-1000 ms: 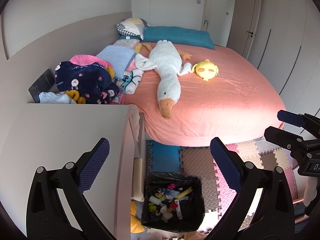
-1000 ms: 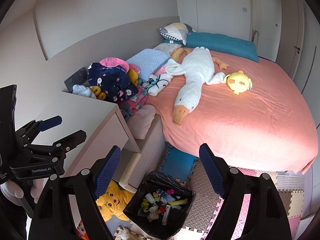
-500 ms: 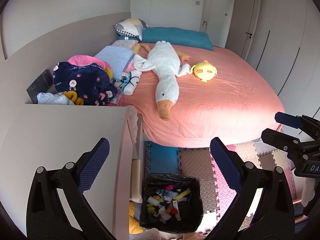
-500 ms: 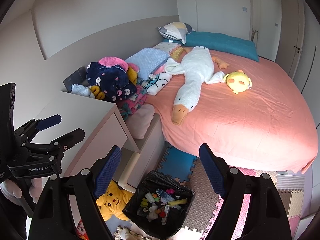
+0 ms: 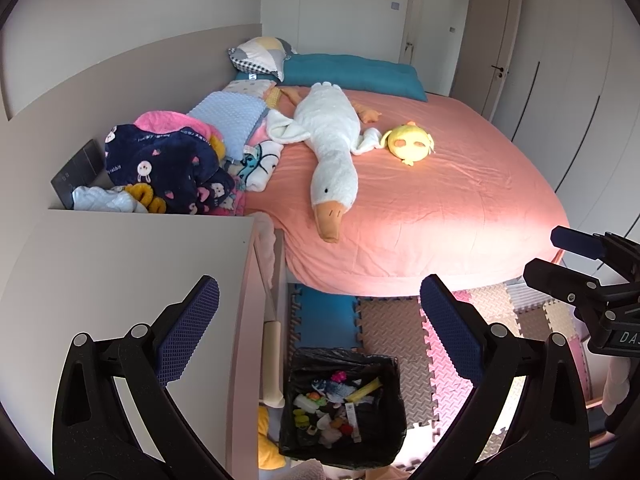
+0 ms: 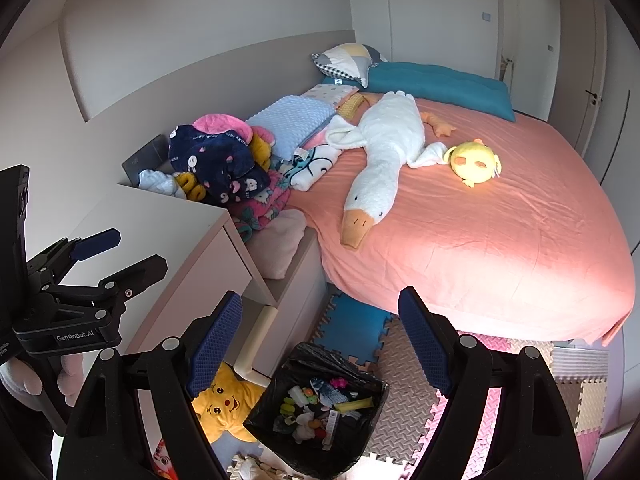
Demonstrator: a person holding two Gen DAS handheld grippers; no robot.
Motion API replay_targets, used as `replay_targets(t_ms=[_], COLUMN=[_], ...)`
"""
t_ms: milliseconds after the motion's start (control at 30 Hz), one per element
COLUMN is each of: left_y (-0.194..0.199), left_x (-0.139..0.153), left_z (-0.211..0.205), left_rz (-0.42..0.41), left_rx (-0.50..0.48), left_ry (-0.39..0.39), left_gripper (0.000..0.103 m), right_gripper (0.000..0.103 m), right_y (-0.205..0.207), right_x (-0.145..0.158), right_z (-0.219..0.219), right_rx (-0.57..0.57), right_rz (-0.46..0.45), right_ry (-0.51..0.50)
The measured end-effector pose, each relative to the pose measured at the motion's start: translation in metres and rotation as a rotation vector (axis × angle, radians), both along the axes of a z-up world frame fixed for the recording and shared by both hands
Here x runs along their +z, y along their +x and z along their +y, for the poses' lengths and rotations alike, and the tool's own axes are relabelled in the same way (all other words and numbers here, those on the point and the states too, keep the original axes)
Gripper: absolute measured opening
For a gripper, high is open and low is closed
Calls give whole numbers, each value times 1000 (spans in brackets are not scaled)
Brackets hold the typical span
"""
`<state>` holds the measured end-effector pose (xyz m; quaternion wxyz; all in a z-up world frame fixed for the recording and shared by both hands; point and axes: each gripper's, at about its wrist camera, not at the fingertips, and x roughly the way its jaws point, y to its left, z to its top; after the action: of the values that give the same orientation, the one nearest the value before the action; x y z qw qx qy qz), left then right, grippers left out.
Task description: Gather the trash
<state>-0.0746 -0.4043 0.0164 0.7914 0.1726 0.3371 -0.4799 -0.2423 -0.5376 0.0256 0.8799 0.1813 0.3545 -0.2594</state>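
Bin, black-lined, stands on the foam floor mats at the near foot of the bed, beside the pale cabinet; holds mixed small trash. Left gripper: fingers spread wide, empty, above the bin. Right gripper: fingers likewise spread, holding nothing. Goose plush and yellow chick plush lie on the bed, far side.
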Motion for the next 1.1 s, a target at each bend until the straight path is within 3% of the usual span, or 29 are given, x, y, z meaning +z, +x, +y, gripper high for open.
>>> replay_targets(t_ms=[1100], left_y=[0], left_x=[3], left_z=[-16], left_rz=[-9], left_rx=[-32], left_ry=[15], left_gripper=[97], right_gripper=[81], right_y=[1], right_x=[2], right_z=[-2], right_rx=[2], right_rz=[3], right_ry=[1])
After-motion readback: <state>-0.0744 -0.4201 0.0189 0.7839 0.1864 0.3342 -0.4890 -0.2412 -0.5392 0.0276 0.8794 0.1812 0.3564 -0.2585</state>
